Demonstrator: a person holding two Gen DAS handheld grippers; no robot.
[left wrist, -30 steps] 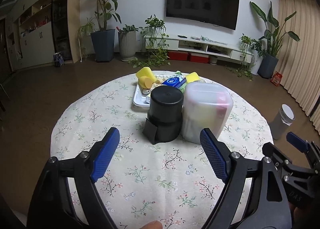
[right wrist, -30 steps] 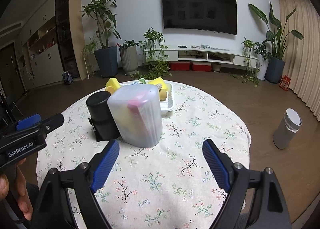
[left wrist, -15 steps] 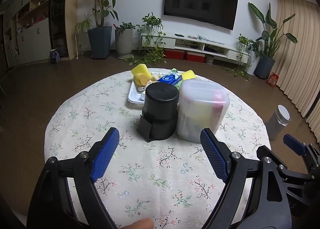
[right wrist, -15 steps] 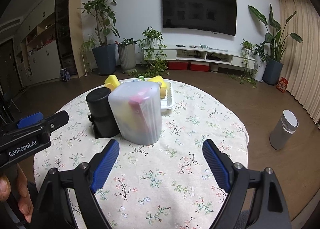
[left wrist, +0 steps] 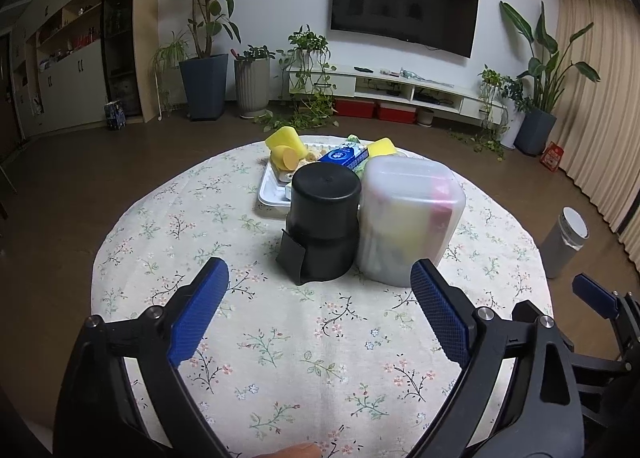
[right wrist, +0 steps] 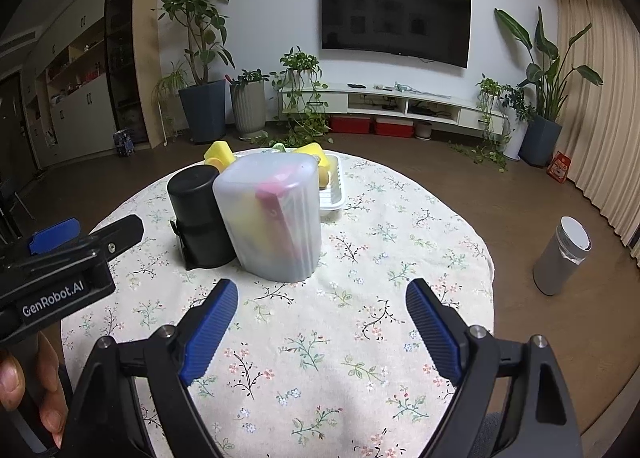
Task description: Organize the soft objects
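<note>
A black cylindrical container (left wrist: 323,221) and a frosted plastic box (left wrist: 408,218) with yellow and pink items inside stand side by side mid-table. Behind them a white tray (left wrist: 267,194) holds yellow sponges (left wrist: 285,146) and a blue packet (left wrist: 343,155). My left gripper (left wrist: 318,312) is open and empty above the near tablecloth, short of the containers. My right gripper (right wrist: 322,328) is open and empty, in front of the frosted box (right wrist: 272,218). The black container (right wrist: 198,214) sits left of it there, the tray (right wrist: 334,194) behind.
The round table carries a floral cloth (left wrist: 280,338). A grey cylindrical bin (right wrist: 562,256) stands on the floor at the right. Potted plants (left wrist: 204,86), a TV (left wrist: 404,10) and a low cabinet line the far wall.
Both grippers have pulled back and risen slightly, so the containers look a little farther away. Both stay open and empty. Nothing on the table has moved.
</note>
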